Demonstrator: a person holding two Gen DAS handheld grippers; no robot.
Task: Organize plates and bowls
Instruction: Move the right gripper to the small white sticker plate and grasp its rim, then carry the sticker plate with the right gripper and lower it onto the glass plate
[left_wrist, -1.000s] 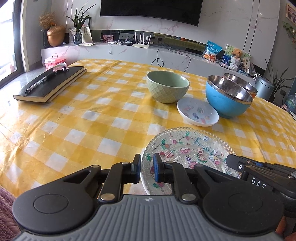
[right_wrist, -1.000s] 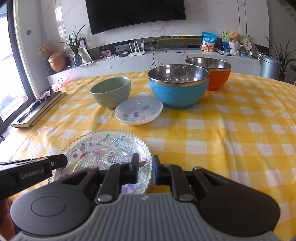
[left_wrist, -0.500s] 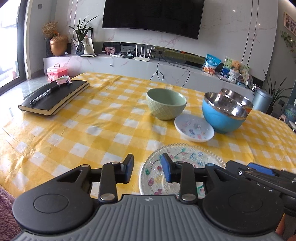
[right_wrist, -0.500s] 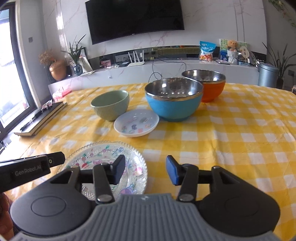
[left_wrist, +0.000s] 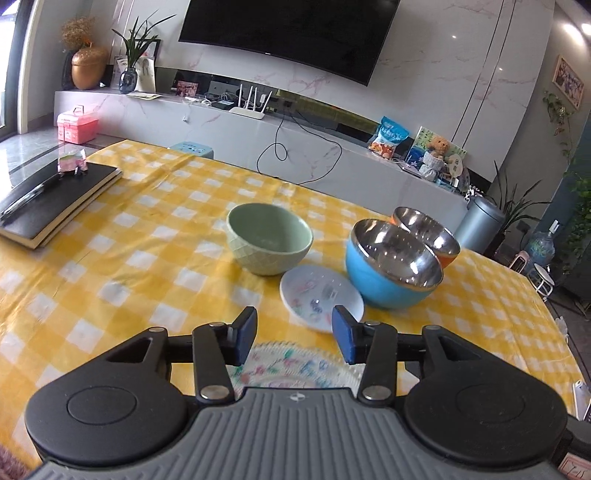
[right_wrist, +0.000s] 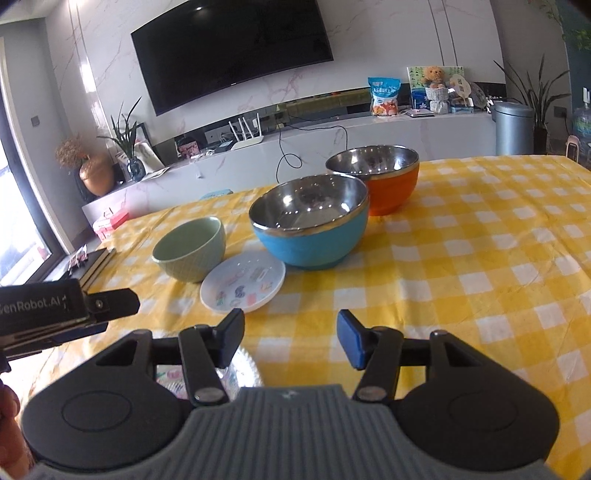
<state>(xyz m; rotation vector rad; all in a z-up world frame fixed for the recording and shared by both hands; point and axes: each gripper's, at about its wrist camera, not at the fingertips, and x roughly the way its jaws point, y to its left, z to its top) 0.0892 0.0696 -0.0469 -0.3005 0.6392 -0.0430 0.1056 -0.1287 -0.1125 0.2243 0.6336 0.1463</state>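
Observation:
A clear patterned glass plate lies on the yellow checked table just under my open left gripper; it also shows in the right wrist view, beside the left finger of my open right gripper. Further back stand a small white plate, a green bowl, a blue steel-lined bowl and an orange steel-lined bowl. Both grippers hold nothing and hover above the table.
A black notebook with a pen lies at the table's left edge. The left gripper's body shows at the left of the right wrist view. A low cabinet with a router, a snack bag and plants stands behind the table.
Both grippers were shut at the rim of the glass plate and have opened wide. Both have lifted and pulled back, so the plate now lies low under them.

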